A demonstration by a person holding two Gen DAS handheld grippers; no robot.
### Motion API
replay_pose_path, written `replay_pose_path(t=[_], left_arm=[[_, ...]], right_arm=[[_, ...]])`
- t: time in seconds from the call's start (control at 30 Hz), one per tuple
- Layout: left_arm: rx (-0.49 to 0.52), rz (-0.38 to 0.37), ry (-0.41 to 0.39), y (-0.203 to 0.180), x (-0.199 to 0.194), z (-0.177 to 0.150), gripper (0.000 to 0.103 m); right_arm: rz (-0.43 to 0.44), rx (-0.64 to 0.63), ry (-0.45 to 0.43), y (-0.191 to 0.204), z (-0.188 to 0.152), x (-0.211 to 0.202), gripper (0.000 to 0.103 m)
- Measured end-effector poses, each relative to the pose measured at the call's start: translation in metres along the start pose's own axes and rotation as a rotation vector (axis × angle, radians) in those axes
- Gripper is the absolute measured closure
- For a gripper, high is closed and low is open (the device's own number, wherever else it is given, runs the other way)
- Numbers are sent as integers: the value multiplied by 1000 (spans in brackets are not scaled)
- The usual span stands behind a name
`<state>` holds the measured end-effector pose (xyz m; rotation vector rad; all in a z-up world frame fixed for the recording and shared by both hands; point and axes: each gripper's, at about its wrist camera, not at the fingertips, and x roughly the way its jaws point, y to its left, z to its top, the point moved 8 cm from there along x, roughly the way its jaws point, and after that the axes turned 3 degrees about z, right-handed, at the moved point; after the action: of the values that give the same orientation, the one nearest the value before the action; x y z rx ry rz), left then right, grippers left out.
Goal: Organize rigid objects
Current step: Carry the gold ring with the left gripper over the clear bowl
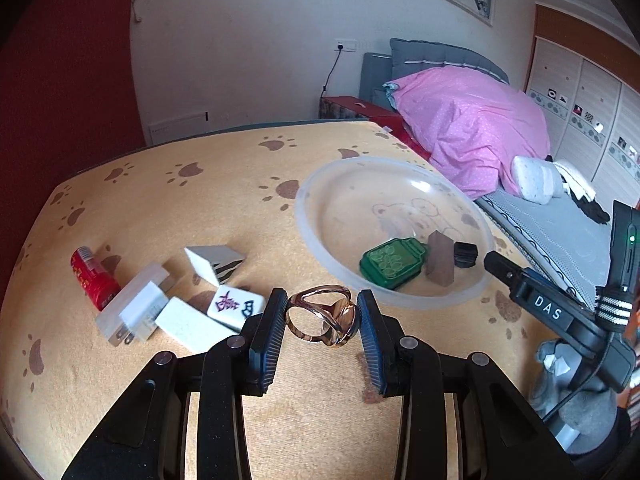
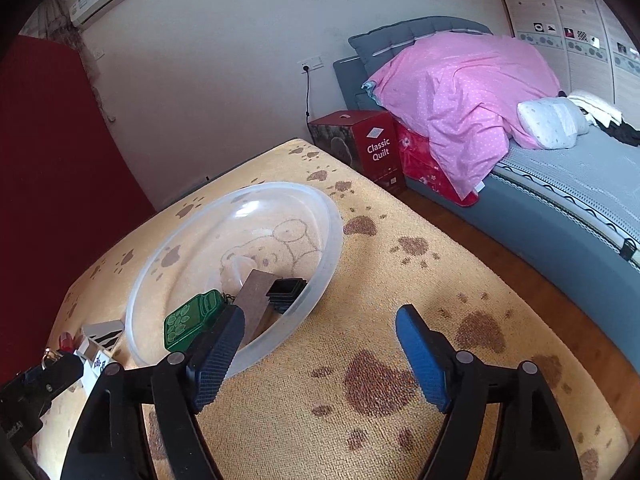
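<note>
My left gripper (image 1: 320, 312) is shut on a gold ring (image 1: 322, 316) and holds it above the yellow paw-print cloth, just short of the clear plastic bowl (image 1: 316, 184). The bowl holds a green jar-shaped piece (image 1: 390, 264), a brown block (image 1: 440, 262) and a black cap (image 1: 466, 254). Left of the gripper lie mahjong tiles (image 1: 236, 306), a white plug adapter (image 1: 134, 308) and a small red can (image 1: 94, 276). My right gripper (image 2: 320, 344) is open and empty, just right of the bowl (image 2: 328, 232).
The cloth-covered table (image 2: 380, 360) drops off on its right side to a wooden floor. A bed with a pink quilt (image 2: 460, 92) and a red box (image 2: 372, 148) stand beyond it. The right gripper's body (image 1: 560, 312) shows at the right of the left wrist view.
</note>
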<state>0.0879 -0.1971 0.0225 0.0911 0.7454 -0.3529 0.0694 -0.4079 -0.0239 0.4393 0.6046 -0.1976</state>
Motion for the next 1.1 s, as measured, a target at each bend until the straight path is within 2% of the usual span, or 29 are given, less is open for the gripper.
replay_pose_path(t=[0.23, 0.6, 1.1], left_arm=[[54, -55, -12, -32, 12, 14, 66], [48, -123, 27, -57, 38, 20, 66], [66, -159, 35, -74, 58, 20, 66]], right_arm=[[-14, 32, -6, -8, 0, 0, 19], [-24, 65, -4, -15, 0, 2, 15], [-24, 72, -2, -15, -2, 2, 15]])
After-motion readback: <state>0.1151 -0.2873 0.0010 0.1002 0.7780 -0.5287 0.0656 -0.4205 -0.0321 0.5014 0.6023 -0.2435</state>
